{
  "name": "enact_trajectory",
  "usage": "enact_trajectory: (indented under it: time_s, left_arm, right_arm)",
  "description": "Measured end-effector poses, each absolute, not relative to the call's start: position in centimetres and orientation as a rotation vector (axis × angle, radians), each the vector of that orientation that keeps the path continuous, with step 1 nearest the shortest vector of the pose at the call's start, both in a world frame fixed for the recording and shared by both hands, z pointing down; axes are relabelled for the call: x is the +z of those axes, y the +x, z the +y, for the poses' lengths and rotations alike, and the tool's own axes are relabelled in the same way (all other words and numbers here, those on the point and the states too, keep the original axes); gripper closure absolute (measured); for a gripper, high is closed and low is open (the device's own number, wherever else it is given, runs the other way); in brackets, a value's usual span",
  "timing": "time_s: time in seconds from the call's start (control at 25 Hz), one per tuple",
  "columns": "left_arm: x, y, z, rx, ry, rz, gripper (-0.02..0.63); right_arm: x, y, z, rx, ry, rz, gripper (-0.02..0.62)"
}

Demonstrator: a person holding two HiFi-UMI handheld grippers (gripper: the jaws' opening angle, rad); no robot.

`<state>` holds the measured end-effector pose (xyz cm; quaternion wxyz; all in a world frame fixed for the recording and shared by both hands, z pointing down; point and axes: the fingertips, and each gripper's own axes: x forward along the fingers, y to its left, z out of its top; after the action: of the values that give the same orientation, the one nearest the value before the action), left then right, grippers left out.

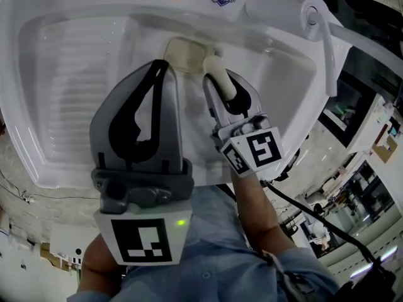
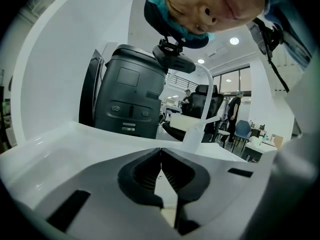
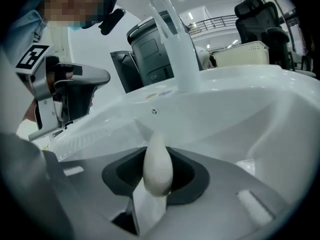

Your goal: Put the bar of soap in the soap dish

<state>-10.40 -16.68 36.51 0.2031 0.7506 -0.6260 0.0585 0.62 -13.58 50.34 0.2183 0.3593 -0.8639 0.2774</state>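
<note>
A cream bar of soap [image 1: 220, 76] stands on edge between the jaws of my right gripper [image 1: 221, 83], which is shut on it over the white sink basin [image 1: 277, 80]. In the right gripper view the soap [image 3: 157, 165] fills the gap between the dark pads. The soap dish [image 1: 183, 51] is a shallow beige recess in the sink's back ledge, just left of and beyond the soap. My left gripper [image 1: 160, 68] hangs beside the right one, its tip close to the dish. Its jaws [image 2: 160, 154] are shut and hold nothing.
A ribbed washboard slope [image 1: 82, 87] takes up the sink's left half. A white faucet [image 1: 318, 24] curves over the back right corner and also shows as a tall white faucet [image 3: 172, 39]. A dark bin [image 2: 127, 94] stands behind the sink.
</note>
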Motion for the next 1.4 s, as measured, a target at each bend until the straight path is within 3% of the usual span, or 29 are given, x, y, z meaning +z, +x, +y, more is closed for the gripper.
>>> enact_trajectory:
  time_s: [1.4]
  left_arm:
    - [39.5,-11.5,-18.1,0.189,2.032,-1.692,0.598]
  right_arm:
    - [57.7,1.0,-14.0,0.946,0.999,-2.06,0.483]
